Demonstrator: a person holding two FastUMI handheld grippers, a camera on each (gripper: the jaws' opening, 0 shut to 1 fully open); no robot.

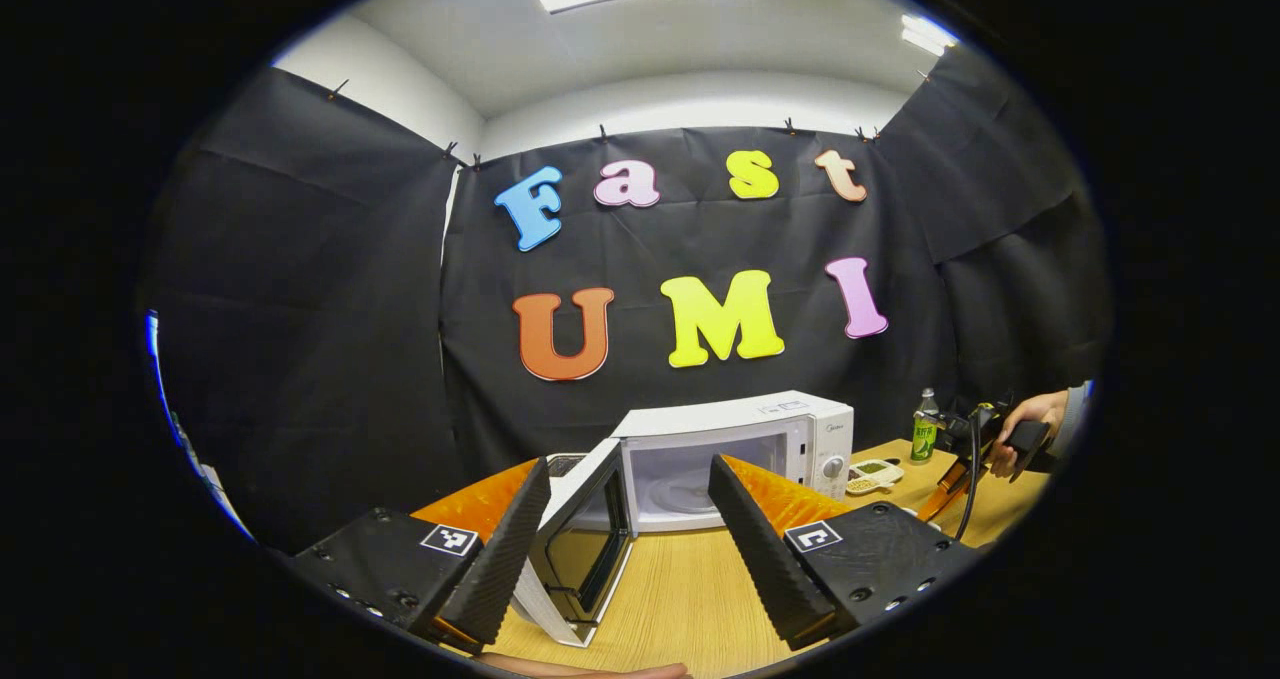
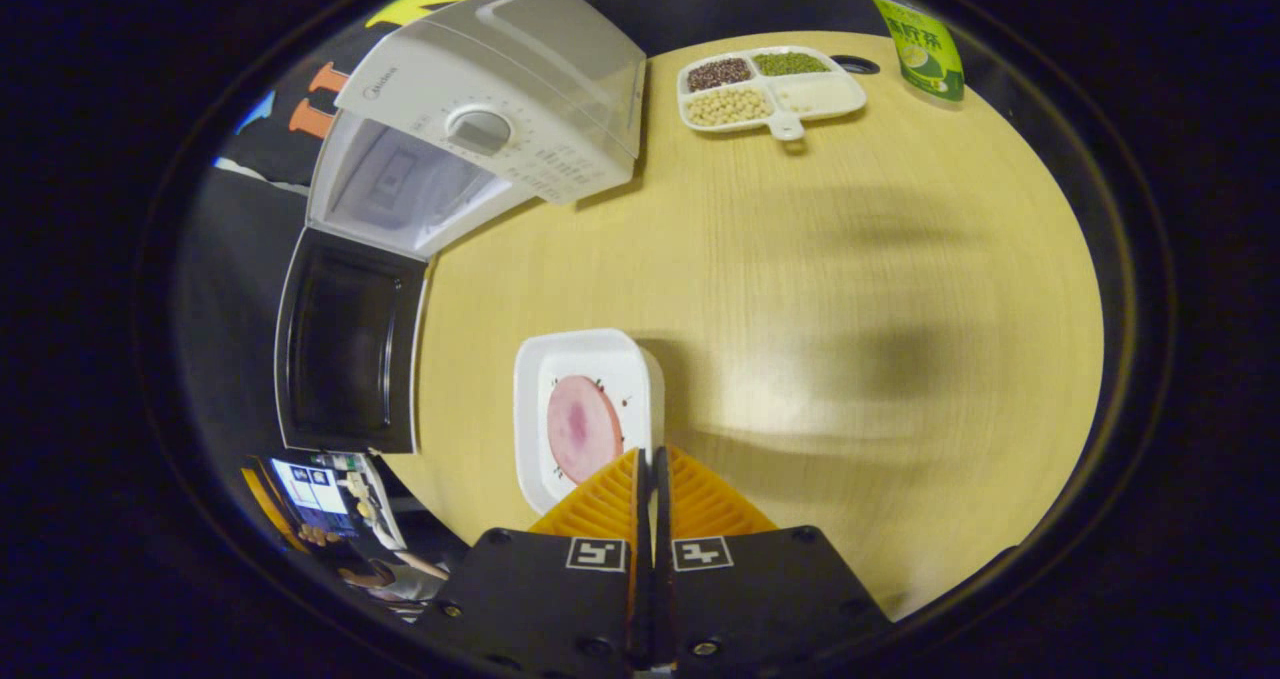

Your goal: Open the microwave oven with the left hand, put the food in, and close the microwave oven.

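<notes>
Gripping the white tray's [image 2: 585, 359] rim, it seems, the right claw [image 2: 652, 479] is pressed together; a pink slice [image 2: 583, 427] lies inside. Left claw [image 1: 628, 519] spread wide before the white microwave [image 1: 740, 449], door [image 1: 580, 549] swung open on the bench [image 1: 690, 599].

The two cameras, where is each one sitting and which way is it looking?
Left gripper view: rides the left gripper, low over the table, facing the open microwave; its own spread fingers show.
Right gripper view: rides the right gripper, high up, looking down at the tray holding the food; its fingers pinch the tray's rim.
Both share the microwave, its door, the divided dish and the bottle.
</notes>
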